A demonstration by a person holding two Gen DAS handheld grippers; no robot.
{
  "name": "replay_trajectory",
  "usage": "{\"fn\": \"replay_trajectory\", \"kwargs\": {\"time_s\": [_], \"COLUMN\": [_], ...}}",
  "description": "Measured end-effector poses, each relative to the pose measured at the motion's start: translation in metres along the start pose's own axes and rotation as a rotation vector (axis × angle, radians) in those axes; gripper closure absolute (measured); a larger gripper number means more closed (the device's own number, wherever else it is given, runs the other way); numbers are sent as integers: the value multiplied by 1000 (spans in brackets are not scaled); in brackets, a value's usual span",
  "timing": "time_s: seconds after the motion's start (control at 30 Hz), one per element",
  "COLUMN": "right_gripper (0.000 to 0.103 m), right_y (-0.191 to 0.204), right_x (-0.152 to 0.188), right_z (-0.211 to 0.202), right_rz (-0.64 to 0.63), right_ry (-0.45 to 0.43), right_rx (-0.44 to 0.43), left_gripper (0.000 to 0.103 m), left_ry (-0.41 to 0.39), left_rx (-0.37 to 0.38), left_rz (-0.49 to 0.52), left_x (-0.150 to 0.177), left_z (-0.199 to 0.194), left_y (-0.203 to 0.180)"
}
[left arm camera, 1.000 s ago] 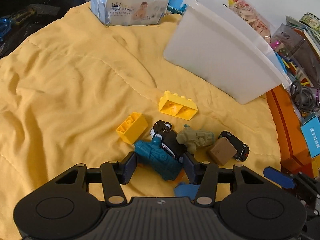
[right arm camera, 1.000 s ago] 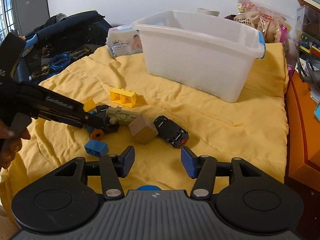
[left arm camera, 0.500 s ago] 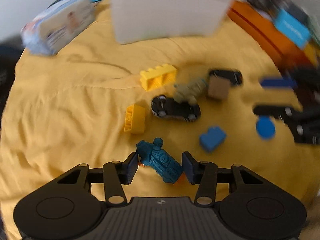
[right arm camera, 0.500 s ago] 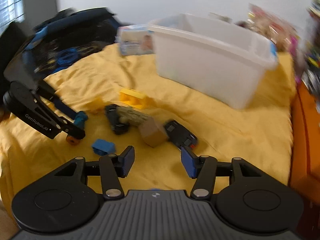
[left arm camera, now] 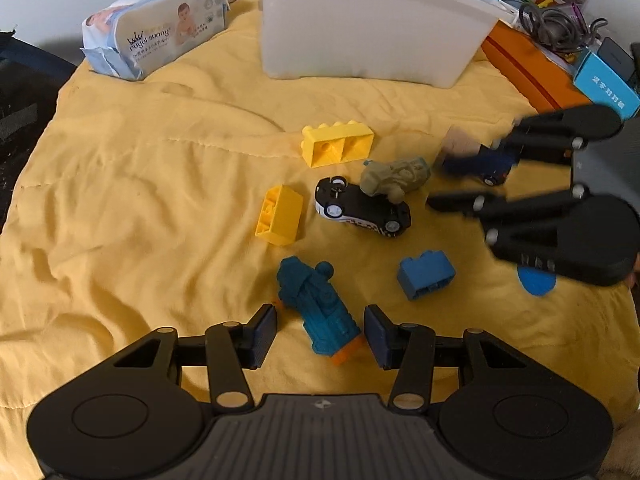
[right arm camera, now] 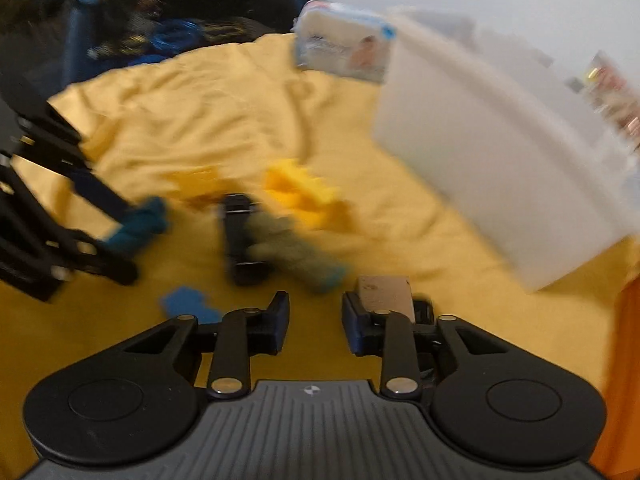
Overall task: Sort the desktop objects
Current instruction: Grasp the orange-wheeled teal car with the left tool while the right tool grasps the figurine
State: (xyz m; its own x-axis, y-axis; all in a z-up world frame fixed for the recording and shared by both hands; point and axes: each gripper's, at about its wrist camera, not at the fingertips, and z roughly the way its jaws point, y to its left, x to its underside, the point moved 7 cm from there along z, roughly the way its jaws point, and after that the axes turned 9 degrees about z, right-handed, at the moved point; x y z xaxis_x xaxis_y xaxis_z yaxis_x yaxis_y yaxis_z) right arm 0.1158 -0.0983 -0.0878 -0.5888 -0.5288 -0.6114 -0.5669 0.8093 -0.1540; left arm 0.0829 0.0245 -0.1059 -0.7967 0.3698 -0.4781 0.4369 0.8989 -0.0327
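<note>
Toys, assorted, scattered on a rumpled yellow quilt (left arm camera: 120, 200). Teal toy locomotive (left arm camera: 318, 312) with orange underside: lies on the quilt between the fingers of the left gripper (left arm camera: 320, 334), whose jaws stand apart with gaps showing on both sides of the toy. Blue building block (left arm camera: 426, 274): just right of the locomotive. Small yellow block (left arm camera: 280, 214) and long yellow block (left arm camera: 338, 143): farther out, toward the bin. Black-and-white toy car (left arm camera: 362, 207): on its side, touching an olive-green toy figure (left arm camera: 396, 174) that leans over it. Right gripper (right arm camera: 314, 318): jaws apart; a tan wooden cube (right arm camera: 384, 296) sits just beyond its right finger, outside the gap, with a dark toy car (right arm camera: 424, 312) partly hidden behind that finger. Right-wrist view is motion-blurred. White plastic bin (left arm camera: 372, 36): at the far edge of the quilt, well apart from the toys. Pack of baby wipes (left arm camera: 156, 40): left of the bin. Orange cabinet (left arm camera: 528, 72): at the quilt's right side, bearing clutter.
</note>
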Motion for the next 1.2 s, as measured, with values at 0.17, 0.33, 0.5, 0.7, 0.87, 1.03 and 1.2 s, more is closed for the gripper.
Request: {"fn": "replay_trajectory", "kwargs": {"time_s": [0.17, 0.33, 0.5, 0.7, 0.87, 1.03, 1.2], "right_gripper": [62, 64, 75, 74, 63, 71, 72], "right_y": [10, 25, 15, 1, -2, -3, 4], "right_x": [-9, -8, -12, 15, 29, 32, 41], "right_z": [6, 24, 26, 3, 0, -3, -18], "right_rz": [-256, -478, -257, 93, 168, 224, 194], "right_ry": [-19, -17, 61, 155, 120, 86, 86], "right_rx": [-51, -117, -180, -160, -127, -114, -82], "left_gripper": [52, 53, 53, 71, 68, 73, 73], "left_ry": [0, 7, -16, -16, -25, -61, -87], "left_rx": [15, 29, 27, 7, -2, -43, -15], "left_rz": [10, 13, 6, 69, 63, 82, 59], "left_x": [1, -2, -1, 6, 11, 11, 11], "left_z": [-1, -1, -2, -7, -8, -10, -23], "left_y": [3, 5, 4, -6, -5, -9, -13]}}
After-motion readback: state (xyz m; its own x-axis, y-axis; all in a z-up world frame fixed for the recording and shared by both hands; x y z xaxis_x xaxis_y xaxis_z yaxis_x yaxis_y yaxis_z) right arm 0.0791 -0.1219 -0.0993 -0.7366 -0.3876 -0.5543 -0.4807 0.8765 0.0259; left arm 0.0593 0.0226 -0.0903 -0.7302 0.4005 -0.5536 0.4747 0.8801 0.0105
